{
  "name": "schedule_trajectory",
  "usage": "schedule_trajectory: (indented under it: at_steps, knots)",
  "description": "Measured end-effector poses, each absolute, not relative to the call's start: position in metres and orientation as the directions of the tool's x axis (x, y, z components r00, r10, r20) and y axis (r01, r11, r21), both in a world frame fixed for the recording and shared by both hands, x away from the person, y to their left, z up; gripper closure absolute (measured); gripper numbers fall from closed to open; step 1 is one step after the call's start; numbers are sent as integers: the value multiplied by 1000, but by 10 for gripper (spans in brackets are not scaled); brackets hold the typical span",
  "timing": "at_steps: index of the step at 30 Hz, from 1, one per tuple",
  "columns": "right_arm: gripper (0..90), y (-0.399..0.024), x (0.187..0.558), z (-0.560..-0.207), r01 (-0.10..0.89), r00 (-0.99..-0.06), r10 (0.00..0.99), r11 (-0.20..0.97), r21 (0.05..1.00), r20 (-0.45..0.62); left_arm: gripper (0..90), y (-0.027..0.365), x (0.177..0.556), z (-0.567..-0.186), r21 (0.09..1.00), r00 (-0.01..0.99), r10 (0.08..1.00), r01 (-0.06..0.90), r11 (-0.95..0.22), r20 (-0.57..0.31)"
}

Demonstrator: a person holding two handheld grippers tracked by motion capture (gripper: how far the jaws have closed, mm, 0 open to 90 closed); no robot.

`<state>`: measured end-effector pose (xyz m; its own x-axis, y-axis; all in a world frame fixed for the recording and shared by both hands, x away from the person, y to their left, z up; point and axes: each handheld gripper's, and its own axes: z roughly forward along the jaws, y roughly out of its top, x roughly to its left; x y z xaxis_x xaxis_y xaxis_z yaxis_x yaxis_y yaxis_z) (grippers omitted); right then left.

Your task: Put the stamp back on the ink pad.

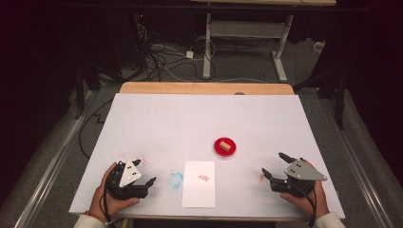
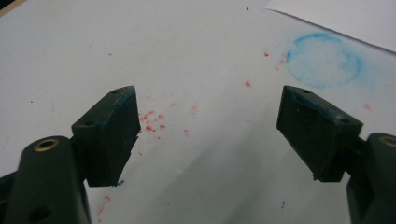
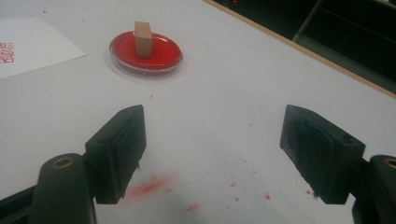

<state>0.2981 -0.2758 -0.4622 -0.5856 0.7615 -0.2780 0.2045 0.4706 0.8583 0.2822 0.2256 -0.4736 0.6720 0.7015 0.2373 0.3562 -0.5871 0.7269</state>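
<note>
My left gripper point(image 1: 146, 178) and right gripper point(image 1: 274, 165) rest near me on the white table point(image 1: 166, 123), jaws spread wide and empty, while the red dish point(image 1: 224, 147) between them, farther off, holds a wooden block point(image 1: 225, 147).

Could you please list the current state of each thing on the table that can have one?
Left hand-held gripper: open, empty, resting low on the table.
Right hand-held gripper: open, empty.
Red ink pad: uncovered, wooden stamp on it.
Wooden stamp: upright on the pad, not gripped.
Paper sheet: flat, one red print on it.
Table cover: stained with red specks and a blue ring.
</note>
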Motion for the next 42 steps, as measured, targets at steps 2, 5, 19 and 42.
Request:
schedule_trajectory:
  at_steps: [2,5,19,42]
  knots:
    - [232,-275,298,-462,201,-589,757,477,856,-284,206,226,281,-474,723,674,697,353,-594,244]
    - [232,-273,296,-460,189,-591,752,480,856,-291,206,228,281,-475,724,673,700,358,-590,238]
    - [231,-270,295,-459,160,-589,741,498,852,-322,207,227,282,-476,717,670,701,363,-596,243]
    - [229,-269,295,-459,156,-585,743,497,854,-326,207,228,287,-476,714,667,706,373,-592,238]
